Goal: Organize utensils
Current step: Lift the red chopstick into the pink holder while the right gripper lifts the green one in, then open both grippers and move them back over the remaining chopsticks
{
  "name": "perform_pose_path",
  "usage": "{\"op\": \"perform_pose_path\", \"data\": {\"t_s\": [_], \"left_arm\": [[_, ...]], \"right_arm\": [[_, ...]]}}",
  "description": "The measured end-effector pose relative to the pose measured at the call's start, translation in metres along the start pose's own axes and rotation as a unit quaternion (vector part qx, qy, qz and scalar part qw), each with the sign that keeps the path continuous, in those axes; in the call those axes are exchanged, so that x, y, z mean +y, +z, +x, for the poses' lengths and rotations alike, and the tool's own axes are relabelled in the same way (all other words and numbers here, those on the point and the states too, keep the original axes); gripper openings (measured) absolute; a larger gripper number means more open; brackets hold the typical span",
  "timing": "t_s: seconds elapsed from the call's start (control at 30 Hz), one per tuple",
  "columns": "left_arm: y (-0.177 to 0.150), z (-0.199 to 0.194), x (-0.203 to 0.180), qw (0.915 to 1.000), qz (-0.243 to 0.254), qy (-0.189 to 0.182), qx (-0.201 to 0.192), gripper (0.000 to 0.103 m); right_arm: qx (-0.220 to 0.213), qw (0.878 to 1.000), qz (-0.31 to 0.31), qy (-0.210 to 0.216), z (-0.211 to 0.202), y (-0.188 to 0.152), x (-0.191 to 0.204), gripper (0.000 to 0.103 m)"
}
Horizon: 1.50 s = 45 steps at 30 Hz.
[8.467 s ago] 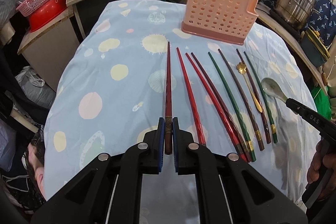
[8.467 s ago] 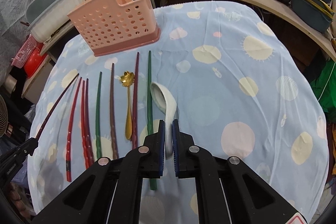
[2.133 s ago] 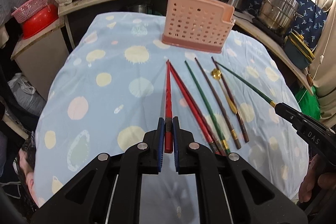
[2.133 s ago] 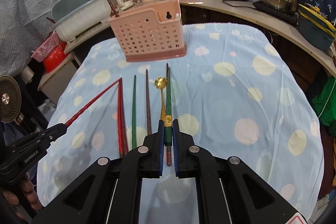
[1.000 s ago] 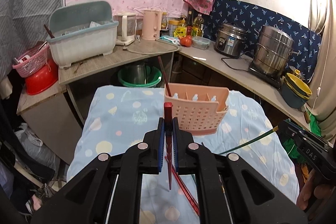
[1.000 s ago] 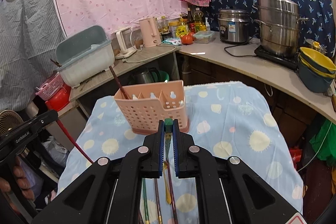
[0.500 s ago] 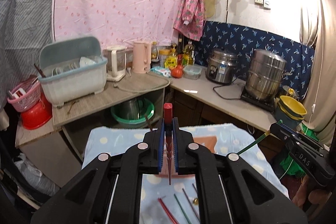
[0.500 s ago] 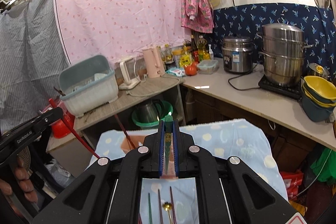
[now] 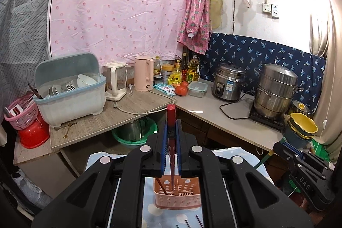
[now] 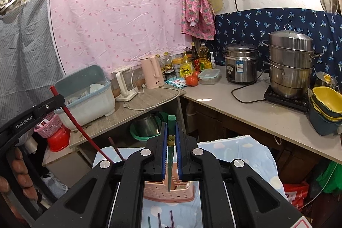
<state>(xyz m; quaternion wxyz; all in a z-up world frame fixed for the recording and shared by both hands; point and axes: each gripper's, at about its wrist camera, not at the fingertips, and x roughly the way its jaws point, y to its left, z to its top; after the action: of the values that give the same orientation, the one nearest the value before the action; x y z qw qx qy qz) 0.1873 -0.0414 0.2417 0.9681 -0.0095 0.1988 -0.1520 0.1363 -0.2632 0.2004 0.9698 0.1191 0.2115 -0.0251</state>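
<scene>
We hold two slim tapered chopsticks above a perforated pink plastic caddy (image 9: 177,196): left gripper (image 9: 171,142) jaws pinching the red chopstick (image 9: 171,121), right gripper (image 10: 171,146) jaws pinching the green chopstick (image 10: 171,131).

red chopstick (image 9: 171,121), green chopstick (image 10: 171,138) — pink caddy (image 9: 177,198)

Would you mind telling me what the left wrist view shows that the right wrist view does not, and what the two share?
Only the left wrist view shows the left gripper shut on the red chopstick, tip down over the pink basket, with a dark chopstick inside it.

Only the right wrist view shows the right gripper shut on the green chopstick, plus the person's left hand.

Both show the basket on the blue tablecloth, the pink kettle and the steel steamer.
</scene>
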Motion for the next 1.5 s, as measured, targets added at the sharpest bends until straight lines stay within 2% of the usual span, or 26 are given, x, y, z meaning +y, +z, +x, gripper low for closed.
{"op": "perform_pose_path", "data": {"t_s": [0.27,0.5,0.53,0.6,0.63,0.67,1.13,1.5], "left_arm": [[-0.011,0.034,0.015,0.9996,-0.009,0.011,0.026,0.007],[-0.038,0.063,0.024,0.9981,-0.019,0.019,0.055,0.007],[-0.041,0.065,0.025,0.998,-0.016,0.024,0.057,0.01],[-0.045,0.068,0.027,0.9976,-0.014,0.032,0.061,0.027],[-0.048,0.069,0.028,0.9973,-0.017,0.037,0.061,0.04],[-0.049,0.069,0.029,0.9973,-0.018,0.039,0.06,0.043],[-0.08,0.06,0.04,0.9947,-0.035,0.042,0.087,0.044],[-0.127,0.035,0.041,0.9906,-0.039,0.044,0.123,0.044]], "right_arm": [[-0.006,1.0,-0.001,-0.001,0.018,0.013,-0.002,0.007],[0.049,0.999,0.008,-0.007,0.06,-0.021,-0.008,0.008],[0.051,0.999,0.013,-0.01,0.063,-0.026,-0.01,0.009],[0.058,0.998,0.016,-0.014,0.067,-0.032,-0.014,0.013],[0.059,0.998,0.018,-0.016,0.068,-0.034,-0.016,0.015],[0.06,0.998,0.019,-0.017,0.068,-0.035,-0.017,0.018],[0.076,0.997,0.011,-0.025,0.056,-0.059,-0.015,0.019],[0.11,0.994,0.006,-0.021,0.029,-0.11,-0.015,0.019]]}}
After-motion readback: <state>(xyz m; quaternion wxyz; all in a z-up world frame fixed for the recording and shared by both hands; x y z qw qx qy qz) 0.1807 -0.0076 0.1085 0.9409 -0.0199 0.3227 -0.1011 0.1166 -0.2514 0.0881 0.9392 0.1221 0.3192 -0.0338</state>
